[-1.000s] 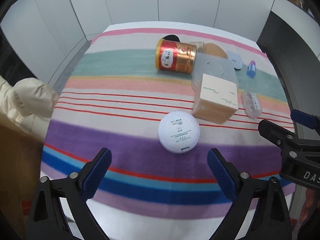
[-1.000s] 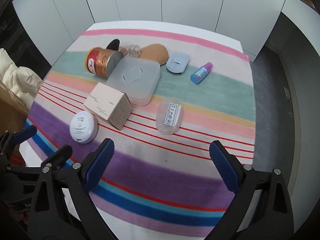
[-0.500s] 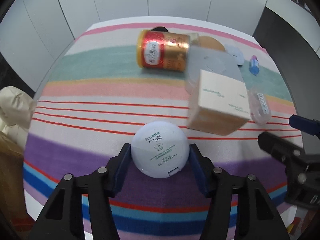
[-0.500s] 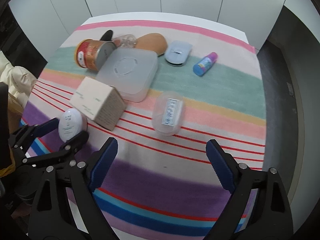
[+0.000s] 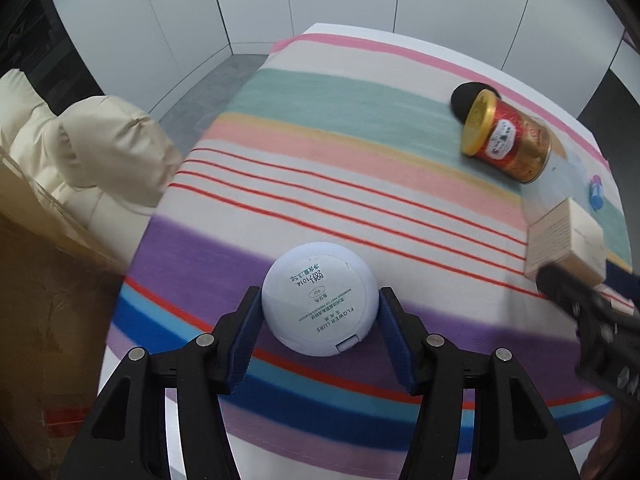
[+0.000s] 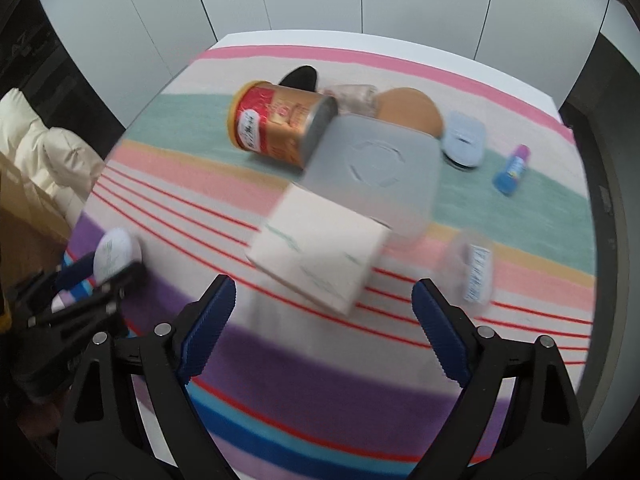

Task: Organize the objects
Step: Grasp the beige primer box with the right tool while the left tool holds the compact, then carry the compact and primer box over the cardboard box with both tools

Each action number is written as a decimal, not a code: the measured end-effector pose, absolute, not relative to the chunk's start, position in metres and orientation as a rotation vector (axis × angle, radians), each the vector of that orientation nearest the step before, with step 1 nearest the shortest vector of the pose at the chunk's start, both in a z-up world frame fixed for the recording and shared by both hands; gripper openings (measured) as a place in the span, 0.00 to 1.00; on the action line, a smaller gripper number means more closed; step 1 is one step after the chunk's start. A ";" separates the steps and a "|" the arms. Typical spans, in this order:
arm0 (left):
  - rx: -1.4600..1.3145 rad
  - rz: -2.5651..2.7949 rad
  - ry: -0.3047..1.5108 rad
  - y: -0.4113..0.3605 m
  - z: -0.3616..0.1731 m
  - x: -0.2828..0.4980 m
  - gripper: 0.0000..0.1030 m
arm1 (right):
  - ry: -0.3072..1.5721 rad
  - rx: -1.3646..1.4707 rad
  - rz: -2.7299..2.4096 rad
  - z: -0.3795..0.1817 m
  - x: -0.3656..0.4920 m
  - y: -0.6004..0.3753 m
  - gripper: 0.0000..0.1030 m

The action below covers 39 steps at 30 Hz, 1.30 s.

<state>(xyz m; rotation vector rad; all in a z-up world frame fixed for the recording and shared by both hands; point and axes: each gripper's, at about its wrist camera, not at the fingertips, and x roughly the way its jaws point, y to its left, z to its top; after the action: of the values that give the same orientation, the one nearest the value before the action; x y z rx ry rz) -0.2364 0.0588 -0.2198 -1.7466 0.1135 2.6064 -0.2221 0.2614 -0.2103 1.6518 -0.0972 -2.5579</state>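
Observation:
My left gripper (image 5: pixel 320 320) is shut on a round white compact (image 5: pixel 320 297), over the purple stripe near the table's front edge. It also shows in the right wrist view (image 6: pixel 116 254) at the left. My right gripper (image 6: pixel 324 312) is open and empty, just in front of a beige box (image 6: pixel 320 250). Behind the box lie a translucent square lid (image 6: pixel 376 168) and a red and gold can (image 6: pixel 280 122) on its side. The can (image 5: pixel 506 140) and box (image 5: pixel 566 238) also show at the right of the left wrist view.
A striped cloth (image 6: pixel 320 380) covers the table. A clear oval case (image 6: pixel 474 264), a pale blue case (image 6: pixel 464 144), a blue tube (image 6: pixel 512 170), a tan round object (image 6: pixel 408 110) and a black object (image 6: pixel 300 78) lie farther back. A cream jacket (image 5: pixel 92 156) and cardboard box (image 5: pixel 40 300) stand at the left.
My left gripper closed on the compact and swung left with it. My right gripper moved forward and left, close to the beige box.

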 end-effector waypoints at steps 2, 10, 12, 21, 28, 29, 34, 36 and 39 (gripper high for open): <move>-1.754 2.596 0.126 0.054 -0.220 -0.236 0.56 | -0.100 1.659 -2.582 -0.213 -0.230 0.257 0.90; -1.735 2.589 0.161 0.059 -0.208 -0.224 0.56 | -0.135 1.678 -2.608 -0.213 -0.244 0.252 0.55; -1.722 2.591 0.164 0.061 -0.202 -0.223 0.56 | -0.118 1.670 -2.616 -0.208 -0.240 0.251 0.54; -1.670 2.608 0.114 0.068 -0.159 -0.202 0.56 | -0.138 1.640 -2.625 -0.172 -0.214 0.265 0.54; -1.610 2.633 0.093 0.072 -0.123 -0.177 0.56 | -0.139 1.593 -2.636 -0.132 -0.180 0.280 0.53; -1.603 2.635 0.092 0.072 -0.118 -0.175 0.56 | -0.137 1.586 -2.638 -0.127 -0.176 0.281 0.53; -1.567 2.642 0.054 0.068 -0.093 -0.154 0.56 | -0.112 1.544 -2.645 -0.097 -0.150 0.284 0.53; -1.535 2.654 0.042 0.065 -0.081 -0.144 0.56 | -0.096 1.523 -2.649 -0.084 -0.140 0.283 0.53; -1.474 2.677 0.052 0.060 -0.064 -0.130 0.56 | -0.079 1.499 -2.653 -0.068 -0.126 0.281 0.53</move>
<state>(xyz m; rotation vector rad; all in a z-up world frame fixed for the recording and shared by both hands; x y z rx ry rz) -0.1297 0.0598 -0.0637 -1.4742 0.0525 2.6773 -0.1264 0.2811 -0.0680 1.4987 -0.0793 -2.6528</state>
